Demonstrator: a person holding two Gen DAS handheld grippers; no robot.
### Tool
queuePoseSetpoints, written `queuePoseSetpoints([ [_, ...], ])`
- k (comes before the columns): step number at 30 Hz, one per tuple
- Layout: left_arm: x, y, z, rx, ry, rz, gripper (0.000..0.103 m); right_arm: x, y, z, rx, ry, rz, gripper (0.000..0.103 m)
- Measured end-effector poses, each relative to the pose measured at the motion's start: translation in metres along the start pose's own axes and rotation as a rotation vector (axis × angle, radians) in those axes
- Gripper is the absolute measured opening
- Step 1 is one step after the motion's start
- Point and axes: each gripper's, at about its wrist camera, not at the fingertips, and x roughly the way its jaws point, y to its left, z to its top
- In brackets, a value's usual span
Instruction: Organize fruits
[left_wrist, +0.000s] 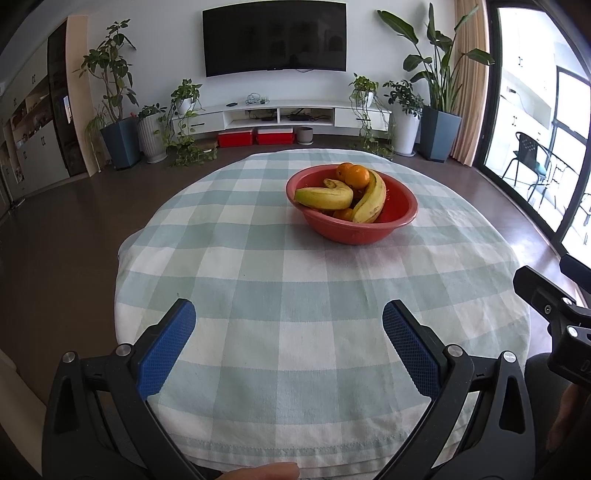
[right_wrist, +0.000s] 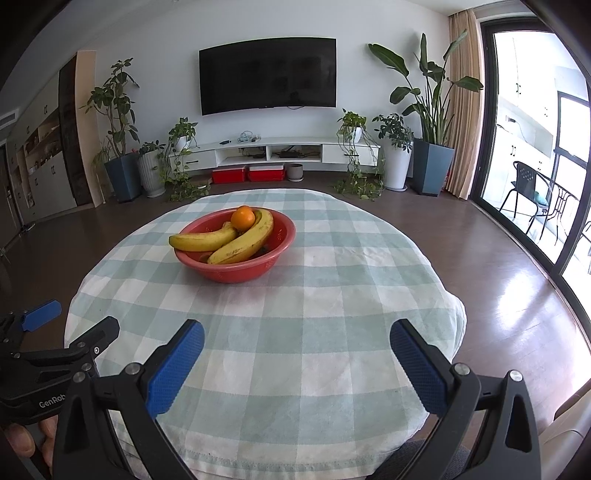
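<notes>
Left gripper (left_wrist: 289, 321): jaws spread wide, nothing between them; it hangs over the near edge of the counter, well short of the fruit. Its blue pads (left_wrist: 166, 347) face bare cloth.
Right gripper (right_wrist: 296, 341): likewise wide open and holding nothing, low over the near part of the counter, beside the left one.
Counter (right_wrist: 332, 295): round, under a green-and-white checked cloth; no fruit lies loose on it.
Bowl (left_wrist: 354, 230): red, on the far half of the counter, right of centre from the left view, left of centre from the right view, so it sits roughly between the two grippers' lines of sight.
Bananas (right_wrist: 242, 242): two, lying across the bowl, one overhanging the left rim.
Oranges (left_wrist: 356, 176): two at the back of the bowl against the bananas in the left view, and another low at the front (left_wrist: 343, 214), partly under a banana. The right view shows only one on top.
Step in hand: I judge this either the very start, if the fruit is to come out and be sorted, or the end, if the bowl was the goal; the pictures do not settle which.
Next move, if fruit must come out: either gripper would have to travel forward to the bowl. The top orange is the free piece; a banana wants a grasp across its middle, and lifting it may roll the oranges resting on it.
</notes>
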Motion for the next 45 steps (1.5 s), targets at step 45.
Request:
queuePoseSetpoints([
  [45,0.006,-0.004,-0.011,0.010,0.020,0.000,0.103,-0.001,0.002,-0.002,-0.004,0.008,-0.001,0.103],
])
